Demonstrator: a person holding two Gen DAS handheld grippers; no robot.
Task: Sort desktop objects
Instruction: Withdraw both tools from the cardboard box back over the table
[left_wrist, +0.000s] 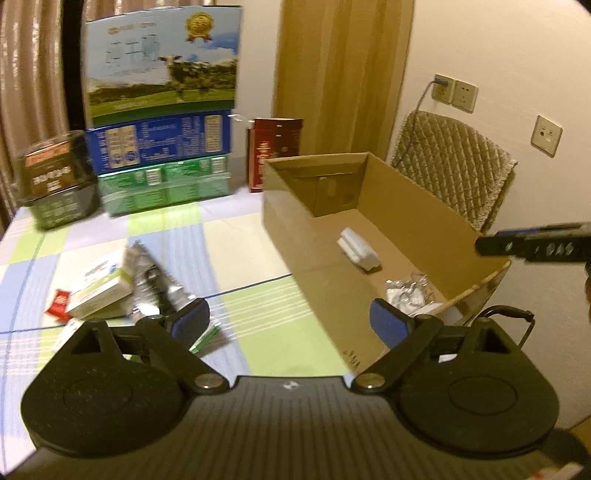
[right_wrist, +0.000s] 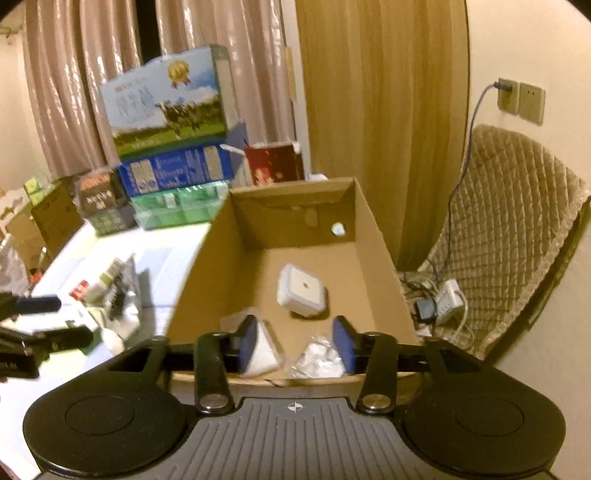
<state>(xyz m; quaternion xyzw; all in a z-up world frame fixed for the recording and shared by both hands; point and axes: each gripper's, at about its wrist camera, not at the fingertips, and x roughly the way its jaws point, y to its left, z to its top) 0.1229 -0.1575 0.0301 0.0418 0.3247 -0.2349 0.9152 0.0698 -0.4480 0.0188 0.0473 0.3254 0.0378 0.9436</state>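
An open cardboard box (left_wrist: 288, 206) (right_wrist: 199, 273) stands on the right of the checked tablecloth (left_wrist: 229, 243). Inside lie a white square device (left_wrist: 358, 247) (right_wrist: 301, 291), a crumpled clear packet (left_wrist: 408, 293) (right_wrist: 317, 360) and a white piece (right_wrist: 264, 352). Left of the box a loose pile holds a white-and-green carton (left_wrist: 99, 286), a silver foil pack (left_wrist: 151, 277) (right_wrist: 122, 302) and a red sachet (left_wrist: 59, 302). My left gripper (left_wrist: 290, 323) is open above the table beside the box's near corner, holding nothing. My right gripper (right_wrist: 295, 345) (left_wrist: 535, 245) hovers open over the box's near rim.
Stacked milk cartons (left_wrist: 162, 107) (right_wrist: 170, 147), a dark box (left_wrist: 55, 177) and a red box (left_wrist: 273, 151) line the table's far edge. A quilted chair (left_wrist: 454, 170) (right_wrist: 509, 229) stands right of the box, with a power strip (right_wrist: 443, 299) and cables on the floor.
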